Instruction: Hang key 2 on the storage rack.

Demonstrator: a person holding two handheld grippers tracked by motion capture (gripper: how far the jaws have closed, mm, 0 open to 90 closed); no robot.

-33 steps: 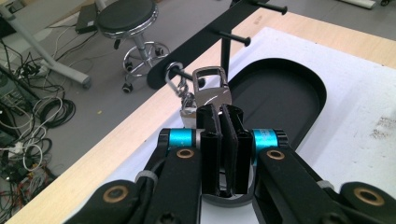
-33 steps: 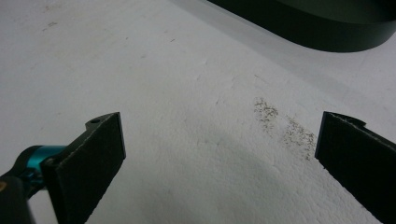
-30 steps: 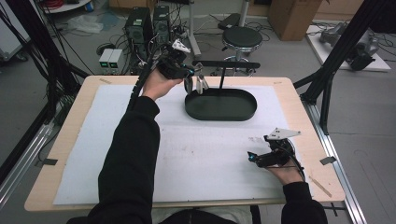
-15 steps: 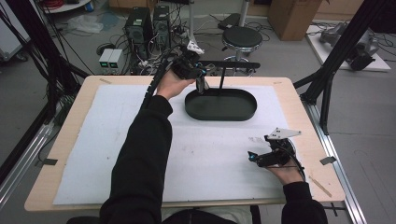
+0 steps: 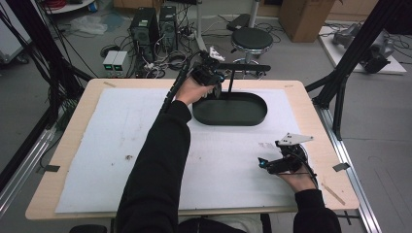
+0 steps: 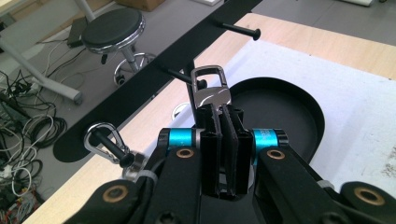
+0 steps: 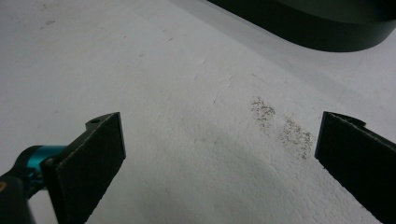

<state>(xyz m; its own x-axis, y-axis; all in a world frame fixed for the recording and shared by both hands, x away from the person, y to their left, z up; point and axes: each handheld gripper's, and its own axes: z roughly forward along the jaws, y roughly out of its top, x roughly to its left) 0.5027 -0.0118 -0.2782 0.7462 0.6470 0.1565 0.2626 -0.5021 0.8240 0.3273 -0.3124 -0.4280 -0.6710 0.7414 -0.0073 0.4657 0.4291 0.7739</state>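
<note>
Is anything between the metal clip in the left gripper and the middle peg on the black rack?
Nothing visible blocks it. The left gripper holds the metal clip upright, its loop right at the middle peg. Another clip hangs on a separate peg, off to the side.

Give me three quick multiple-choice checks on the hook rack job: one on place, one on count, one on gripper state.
1. Where is the rack's base tray?
A. near left corner
B. far side of the table
C. on the floor

2. How many clips already hang on the rack's pegs?
A. one
B. three
C. four

3. The right gripper is:
A. shut on a clip
B. open
C. shut on a cable

B: the tray sits by the far edge.
A: one hanging clip shows.
B: its jaws stand wide apart, while the left gripper holds a clip.
</note>
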